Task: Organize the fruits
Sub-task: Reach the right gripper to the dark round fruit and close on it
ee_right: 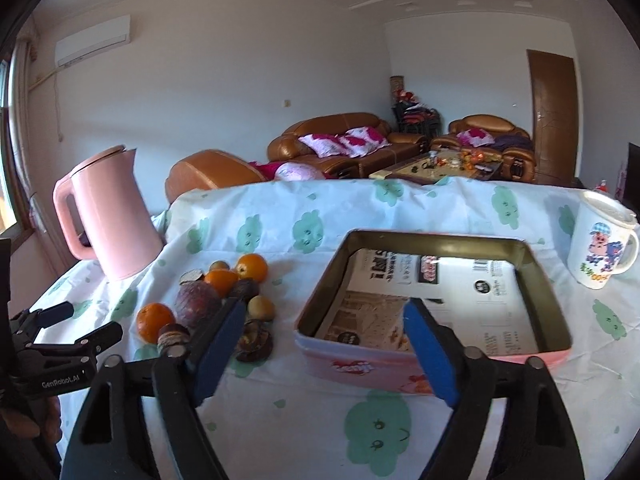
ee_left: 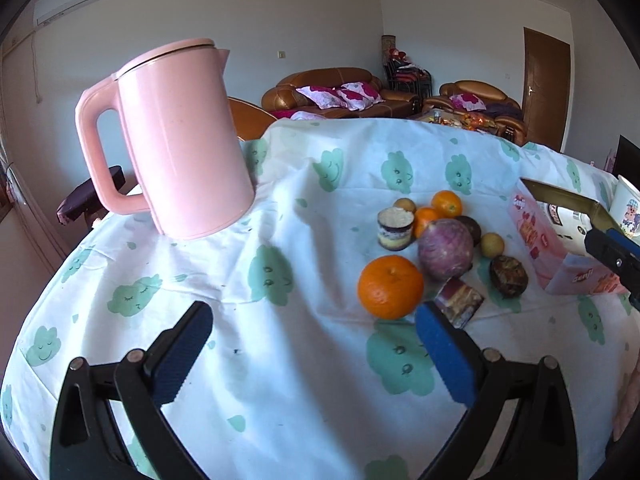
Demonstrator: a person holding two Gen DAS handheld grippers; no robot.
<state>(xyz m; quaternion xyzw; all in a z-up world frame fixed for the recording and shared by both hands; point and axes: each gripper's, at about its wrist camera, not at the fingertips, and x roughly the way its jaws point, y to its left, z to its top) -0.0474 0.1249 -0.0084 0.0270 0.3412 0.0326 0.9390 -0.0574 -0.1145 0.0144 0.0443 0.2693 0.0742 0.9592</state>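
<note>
A pile of fruit lies on the cloth-covered table: a large orange (ee_left: 390, 286) (ee_right: 154, 321), a purple round fruit (ee_left: 445, 249) (ee_right: 197, 303), small oranges (ee_left: 446, 203) (ee_right: 252, 267), dark passion fruits (ee_left: 509, 275) (ee_right: 253, 342) and small yellow fruits (ee_left: 492, 245) (ee_right: 261, 307). A pink tin box (ee_right: 436, 364) (ee_left: 560, 268), open and lined with paper, stands right of the pile. My left gripper (ee_left: 312, 344) is open and empty, near the large orange. My right gripper (ee_right: 322, 332) is open and empty, in front of the box's near wall.
A pink kettle (ee_left: 180, 140) (ee_right: 112, 216) stands at the table's left. A white cartoon mug (ee_right: 602, 240) (ee_left: 628, 206) stands right of the box. Cut sugarcane pieces (ee_left: 395, 227) (ee_left: 459, 301) lie among the fruit. Sofas and a coffee table are behind.
</note>
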